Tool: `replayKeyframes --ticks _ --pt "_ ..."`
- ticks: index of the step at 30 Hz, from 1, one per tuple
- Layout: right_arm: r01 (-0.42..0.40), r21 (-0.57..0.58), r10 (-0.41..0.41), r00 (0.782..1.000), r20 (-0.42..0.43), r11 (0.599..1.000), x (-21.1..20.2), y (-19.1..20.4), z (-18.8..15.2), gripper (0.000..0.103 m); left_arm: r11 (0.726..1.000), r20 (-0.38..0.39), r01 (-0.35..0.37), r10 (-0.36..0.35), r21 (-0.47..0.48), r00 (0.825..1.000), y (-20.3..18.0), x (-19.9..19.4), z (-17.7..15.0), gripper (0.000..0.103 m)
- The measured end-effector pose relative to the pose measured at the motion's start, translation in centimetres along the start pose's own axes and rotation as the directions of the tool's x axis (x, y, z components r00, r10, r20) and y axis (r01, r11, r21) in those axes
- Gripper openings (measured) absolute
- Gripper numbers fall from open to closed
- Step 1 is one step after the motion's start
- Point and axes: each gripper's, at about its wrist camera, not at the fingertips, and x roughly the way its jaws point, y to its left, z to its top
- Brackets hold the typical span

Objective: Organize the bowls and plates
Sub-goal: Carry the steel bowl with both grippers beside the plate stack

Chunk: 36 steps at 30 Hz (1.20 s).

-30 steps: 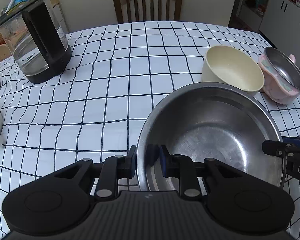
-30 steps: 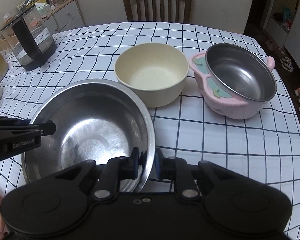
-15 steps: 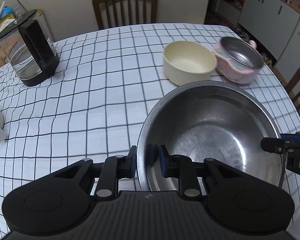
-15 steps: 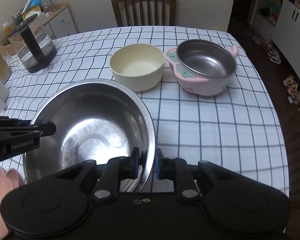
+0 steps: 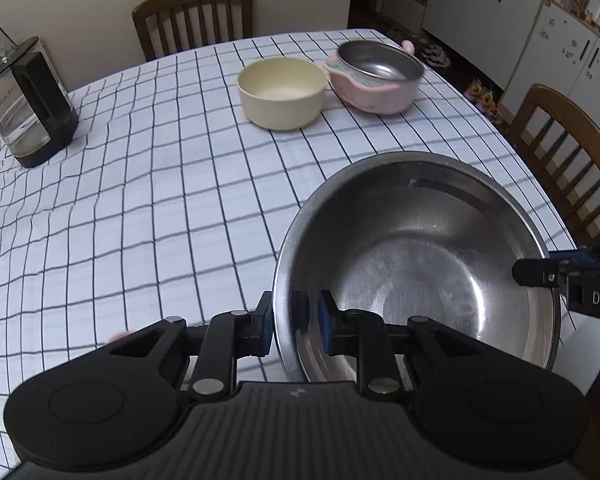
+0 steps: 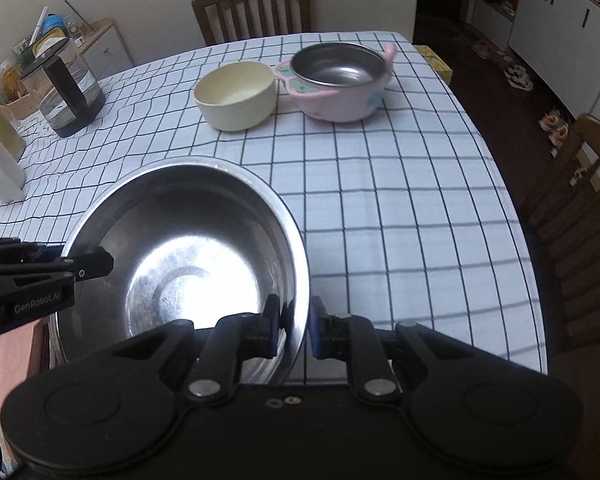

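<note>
Large steel bowl (image 5: 420, 264) nearest, empty, held up at the near edge of the worktop (image 5: 160, 208), which wears a white black-grid cloth. Left gripper (image 5: 294, 322) jaws closed on the bowl's left rim, 1 pad outside the wall, 1 inside. Right gripper (image 6: 294, 326) jaws closed on the opposite rim, same way; its tip also shows at the right edge of the left wrist view. Bowl interior bare metal, only glare at the bottom. Farther back, cream bowl (image 6: 236, 94) sits on the worktop, empty. Just beside it to the right, touching or nearly so, pink bowl (image 6: 340, 100) with a steel liner (image 6: 338, 66) seated in it; liner empty, small pink handle at its far side. Far left, glass kettle (image 6: 66, 88) with black handle and base, water line hard to read. White container (image 6: 0, 174) near the left edge, contents not visible. Wooden chair (image 6: 254, 8) behind the far edge, second chair (image 5: 568, 160) at the right side.
</note>
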Motion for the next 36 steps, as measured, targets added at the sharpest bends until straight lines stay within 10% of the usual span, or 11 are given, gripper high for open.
replayKeyframes --ticks 36 --pt "0.036 0.119 -0.021 0.993 -0.12 0.992 1.3 -3.2 -6.6 0.018 0.993 -0.126 0.059 -0.047 0.098 0.991 -3.4 2.9 -5.5 0.022"
